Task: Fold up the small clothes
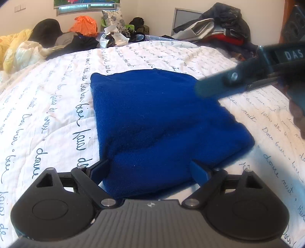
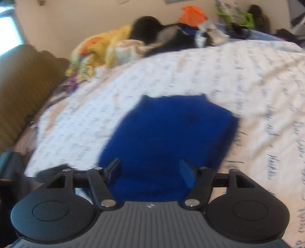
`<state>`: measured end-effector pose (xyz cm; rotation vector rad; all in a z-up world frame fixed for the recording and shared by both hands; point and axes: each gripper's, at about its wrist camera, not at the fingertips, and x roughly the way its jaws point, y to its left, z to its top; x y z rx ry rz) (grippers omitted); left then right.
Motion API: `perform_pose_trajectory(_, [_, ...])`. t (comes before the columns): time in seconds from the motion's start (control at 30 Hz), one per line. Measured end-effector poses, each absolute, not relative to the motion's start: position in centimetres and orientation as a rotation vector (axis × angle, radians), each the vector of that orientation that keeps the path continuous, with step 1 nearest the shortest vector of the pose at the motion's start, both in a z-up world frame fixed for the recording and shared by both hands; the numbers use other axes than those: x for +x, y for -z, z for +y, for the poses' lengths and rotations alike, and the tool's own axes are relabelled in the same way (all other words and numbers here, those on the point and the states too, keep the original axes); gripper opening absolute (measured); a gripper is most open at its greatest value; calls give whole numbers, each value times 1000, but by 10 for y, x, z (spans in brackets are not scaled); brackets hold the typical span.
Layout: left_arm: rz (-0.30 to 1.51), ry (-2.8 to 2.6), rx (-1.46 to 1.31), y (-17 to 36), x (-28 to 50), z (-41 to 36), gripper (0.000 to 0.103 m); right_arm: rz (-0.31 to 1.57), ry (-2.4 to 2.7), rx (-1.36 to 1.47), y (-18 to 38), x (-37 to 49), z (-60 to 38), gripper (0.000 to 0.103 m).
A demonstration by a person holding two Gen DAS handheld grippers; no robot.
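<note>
While both the left gripper and right gripper hang spread apart over the folded blue garment, folding looks nearly finished, so next comes smoothing or setting aside.

Cream wall w/ window — bed's script-print quilt, clothes piles behind.
</note>
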<state>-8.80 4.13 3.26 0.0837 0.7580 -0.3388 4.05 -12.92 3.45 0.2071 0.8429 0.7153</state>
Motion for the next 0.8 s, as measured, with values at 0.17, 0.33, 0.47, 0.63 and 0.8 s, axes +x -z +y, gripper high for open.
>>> perform_pose_trajectory(0.17, [754,330,94,-34,-90,40,90,869,-655,40,-16,27,-137,68])
perform_pose_trajectory(0.33, [728,314,21,-52,-109,65,88,842,-609,87,-48,-4,-156,69])
perform_pose_trajectory(0.47, [731,284,-14,-56,-112,81,88,888,-556,146,-41,-13,-186,69])
perform_pose_trajectory(0.63, [767,276,-32,-49,-99,74,87,964,-598,73,-21,-10,-167,30])
perform_pose_trajectory(0.8, [764,291,20,-43,-110,66,86,935,-560,59,-32,-9,-185,7])
